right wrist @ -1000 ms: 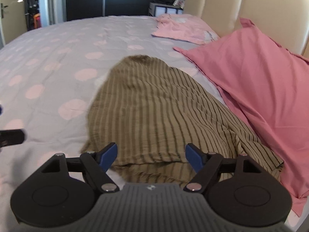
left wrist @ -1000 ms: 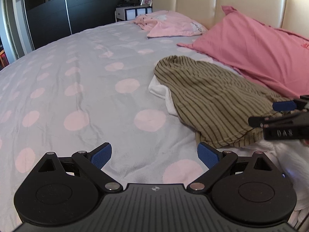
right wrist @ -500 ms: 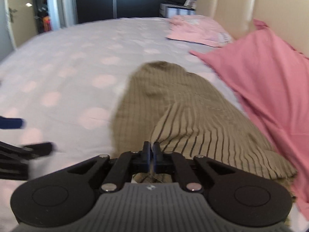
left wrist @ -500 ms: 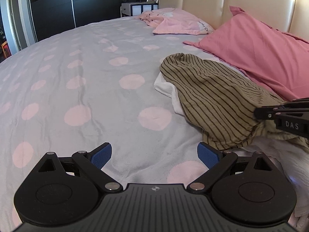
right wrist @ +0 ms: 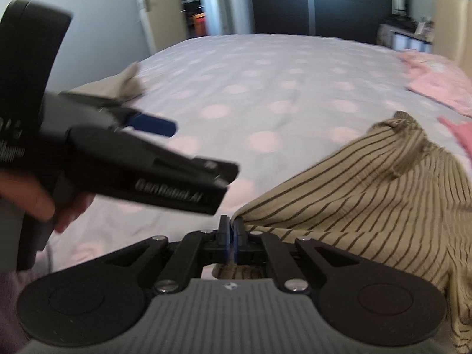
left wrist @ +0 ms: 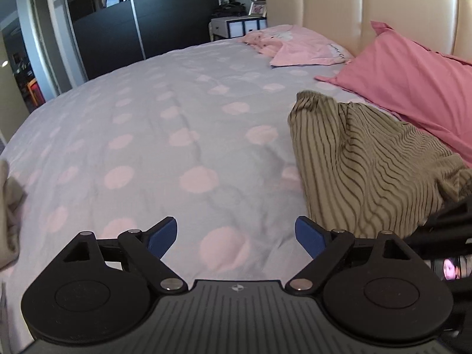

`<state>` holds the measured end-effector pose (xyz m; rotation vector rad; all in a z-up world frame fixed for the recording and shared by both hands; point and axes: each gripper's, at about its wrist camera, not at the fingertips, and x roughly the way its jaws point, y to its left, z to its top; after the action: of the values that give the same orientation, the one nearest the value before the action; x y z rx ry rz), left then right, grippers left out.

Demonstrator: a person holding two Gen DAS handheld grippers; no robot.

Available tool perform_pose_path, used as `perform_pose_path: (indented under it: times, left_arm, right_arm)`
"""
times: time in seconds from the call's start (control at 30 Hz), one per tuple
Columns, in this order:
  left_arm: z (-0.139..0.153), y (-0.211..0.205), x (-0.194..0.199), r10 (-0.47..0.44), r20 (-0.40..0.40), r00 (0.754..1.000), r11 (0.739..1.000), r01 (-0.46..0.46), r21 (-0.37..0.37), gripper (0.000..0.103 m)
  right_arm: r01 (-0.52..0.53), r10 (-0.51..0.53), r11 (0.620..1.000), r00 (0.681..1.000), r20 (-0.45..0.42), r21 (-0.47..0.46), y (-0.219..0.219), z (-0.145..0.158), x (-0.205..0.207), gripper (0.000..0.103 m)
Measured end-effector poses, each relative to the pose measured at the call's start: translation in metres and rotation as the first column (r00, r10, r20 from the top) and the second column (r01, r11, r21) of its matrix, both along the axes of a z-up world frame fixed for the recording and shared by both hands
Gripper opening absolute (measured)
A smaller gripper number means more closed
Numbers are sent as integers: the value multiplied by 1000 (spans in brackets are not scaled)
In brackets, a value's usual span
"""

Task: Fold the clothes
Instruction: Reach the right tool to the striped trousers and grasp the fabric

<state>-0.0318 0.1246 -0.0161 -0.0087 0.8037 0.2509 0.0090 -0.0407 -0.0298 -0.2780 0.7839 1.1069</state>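
Your right gripper (right wrist: 231, 236) has its jaws pinched tight on an edge of the striped garment (right wrist: 368, 206); the cloth rises from the bed (right wrist: 265, 94) to the pads and spreads off to the right, drooping below the gripper body as well. From your left wrist view the garment (left wrist: 362, 162) stands bunched and lifted at the right side of the bed (left wrist: 147, 124), its far end near the pink pillow (left wrist: 413, 88), whether touching it you cannot tell.

Your left gripper (left wrist: 236, 234) has its jaws wide but closing, with nothing between the blue pads (left wrist: 163, 236); only the dotted cover shows beneath them; the garment lies just beside the right pad. In the right wrist view the left gripper (right wrist: 165, 144) crosses the upper left, blurred, with your hand (right wrist: 44, 203) on its grip.

A folded pink cloth (left wrist: 306, 50) rests at the far end by the cream headboard (left wrist: 368, 8); a beige cloth (left wrist: 8, 206) sits at the left edge of the bed; a dark wardrobe (left wrist: 141, 20) stands behind.
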Motion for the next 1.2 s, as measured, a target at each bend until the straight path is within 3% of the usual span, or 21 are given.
perform_pose_path:
  times: [0.13,0.27,0.37,0.43,0.53,0.63,0.77,0.9,1.03,1.1,1.2]
  left_arm:
    - [3,14,-27,-4,-28,1000,1000,3,-23,88]
    - [-1,23,-44,1,-52,999,998,-4,-68,88]
    - [-8,28,-48,5,-64,998,995,-11,-103,88]
    - [-14,30,-48,6,-69,998,995,-13,-100,88]
    - [-21,29,-43,5,-81,997,996,-12,-89,88]
    - [-33,24,-32,-15,-95,995,995,6,-97,88]
    - [-51,16,-15,-42,-113,993,994,30,-110,88]
    - [-74,9,6,-62,-142,988,991,44,-128,88]
    - [-95,2,24,-97,-188,977,984,65,-168,84]
    - [-101,-1,32,-123,-204,971,977,83,-196,66]
    - [-107,-5,39,-139,-221,965,972,91,-214,44]
  right_arm:
    - [-130,133,991,988,-82,37,8,2,-29,2]
    - [-201,202,979,978,-48,17,19,3,-60,3]
    - [-189,189,982,982,-31,-9,18,-2,-61,17]
    - [-150,149,988,989,-10,-27,11,-5,-53,41]
    - [-72,74,996,997,24,-58,0,-10,-38,44]
    - [59,-51,993,995,83,-104,-15,-17,-11,54]
    - [270,-253,952,959,131,-143,-42,-31,38,69]
    - [343,-324,917,938,122,-203,-62,-53,63,86]
    - [331,-322,899,943,79,-287,-65,-87,77,86]
    - [324,-324,893,944,54,-311,-66,-102,81,83]
    - [320,-337,892,942,3,-318,-67,-114,90,55]
